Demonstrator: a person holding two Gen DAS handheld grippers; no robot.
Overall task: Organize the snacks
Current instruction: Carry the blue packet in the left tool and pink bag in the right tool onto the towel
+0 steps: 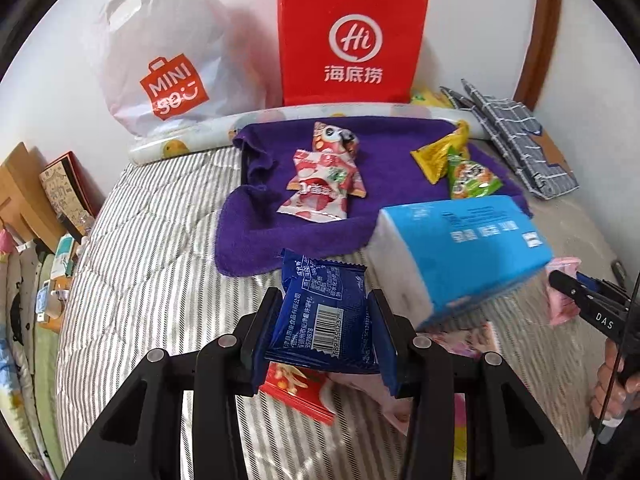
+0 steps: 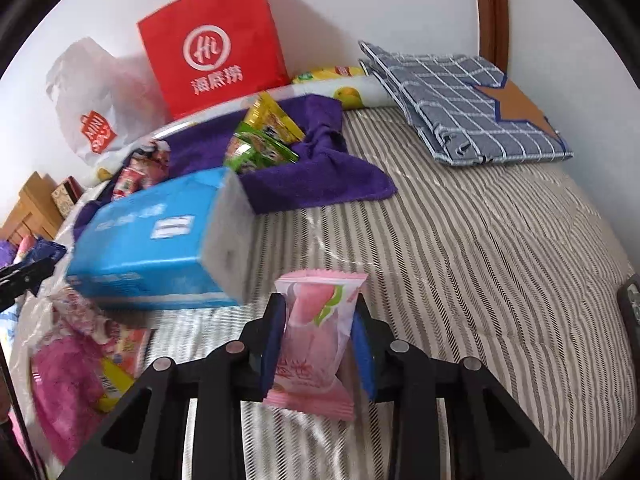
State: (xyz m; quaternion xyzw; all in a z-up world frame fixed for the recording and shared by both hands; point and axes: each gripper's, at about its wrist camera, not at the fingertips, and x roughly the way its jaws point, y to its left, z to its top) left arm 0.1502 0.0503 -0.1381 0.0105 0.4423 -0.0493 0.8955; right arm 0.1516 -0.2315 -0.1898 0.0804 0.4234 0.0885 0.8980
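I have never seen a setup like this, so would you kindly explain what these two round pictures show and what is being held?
A person holds a two-finger gripper in each hand; a fisheye camera on each looks along its fingers. In the left camera's picture, the left gripper is shut on a blue snack packet. In the right camera's, the right gripper is shut on a pink snack packet. Both are over a striped bed cover. On it lie a purple towel with sorted snacks and a blue tissue pack. A red paper bag stands behind.

Bed: striped quilt (image 2: 480,248) is covering it.
Lying on it: purple towel (image 1: 256,236), blue tissue pack (image 2: 160,240), checked pillowcases (image 2: 472,104).
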